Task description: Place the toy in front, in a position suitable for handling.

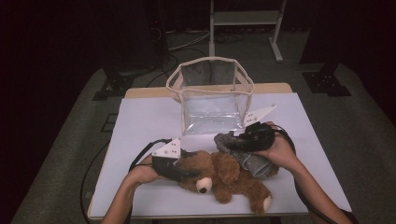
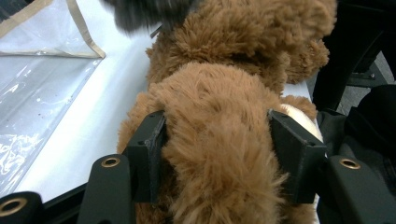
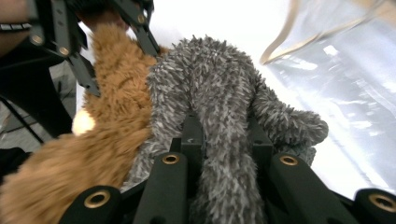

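High view: brown teddy bear [image 1: 224, 179] lies on the white desk [image 1: 140, 126], grey soft toy [image 1: 252, 161] against it, clear bag [image 1: 210, 95] behind. Left gripper view: left gripper [image 2: 217, 154] clamped on a brown furry limb. Right gripper view: right gripper [image 3: 226, 140] pinching the grey toy, jaws nearly together.

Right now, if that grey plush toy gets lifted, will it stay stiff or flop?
Probably flop: the grey plush toy bulges where the right gripper pinches it. Likely light, being fuzzy and soft. Its shaggy pile should resist slipping, and it lies slumped against the brown teddy bear.
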Demonstrator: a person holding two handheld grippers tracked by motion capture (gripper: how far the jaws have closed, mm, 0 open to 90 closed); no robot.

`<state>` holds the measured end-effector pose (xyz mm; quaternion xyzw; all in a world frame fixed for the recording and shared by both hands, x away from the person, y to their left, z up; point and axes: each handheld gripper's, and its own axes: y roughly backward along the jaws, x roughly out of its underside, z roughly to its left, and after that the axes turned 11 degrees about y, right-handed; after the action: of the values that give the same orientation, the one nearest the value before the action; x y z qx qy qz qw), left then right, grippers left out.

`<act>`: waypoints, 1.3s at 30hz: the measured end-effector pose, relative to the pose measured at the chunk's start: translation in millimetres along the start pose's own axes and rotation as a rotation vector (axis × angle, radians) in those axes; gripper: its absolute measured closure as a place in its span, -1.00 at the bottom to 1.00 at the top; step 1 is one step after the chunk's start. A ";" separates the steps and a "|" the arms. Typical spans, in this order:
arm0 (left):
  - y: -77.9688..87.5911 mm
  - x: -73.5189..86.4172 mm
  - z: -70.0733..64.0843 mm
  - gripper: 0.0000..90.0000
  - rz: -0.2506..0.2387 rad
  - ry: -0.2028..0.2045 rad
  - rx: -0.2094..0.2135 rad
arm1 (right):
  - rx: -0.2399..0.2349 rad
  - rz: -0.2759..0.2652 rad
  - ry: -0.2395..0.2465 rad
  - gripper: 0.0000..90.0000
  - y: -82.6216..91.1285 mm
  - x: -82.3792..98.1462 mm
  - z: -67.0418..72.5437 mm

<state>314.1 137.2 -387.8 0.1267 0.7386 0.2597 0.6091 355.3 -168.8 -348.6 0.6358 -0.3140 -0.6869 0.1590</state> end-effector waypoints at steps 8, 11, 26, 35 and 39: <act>-4.5 -6.3 -2.4 -0.52 0.006 0.009 0.000 | -0.019 -0.043 -0.044 0.67 -4.6 24.7 14.0; -13.1 -10.4 -4.3 -0.74 0.041 0.022 -0.001 | -0.013 -0.061 -0.033 0.67 -2.1 27.9 22.4; -39.5 -13.0 -2.4 -0.76 0.065 0.129 0.024 | 0.007 -0.090 -0.021 0.68 1.0 34.7 37.3; -31.3 -25.2 0.2 0.00 0.059 -0.005 -0.061 | 0.017 -0.092 -0.049 0.67 3.5 32.0 25.1; -30.3 -41.8 13.2 0.04 0.070 -0.044 -0.084 | 0.027 -0.081 -0.074 0.67 5.2 26.3 11.9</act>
<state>340.2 93.9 -370.8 0.1323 0.7085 0.3086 0.6207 339.1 -186.1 -365.7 0.6242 -0.3028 -0.7116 0.1106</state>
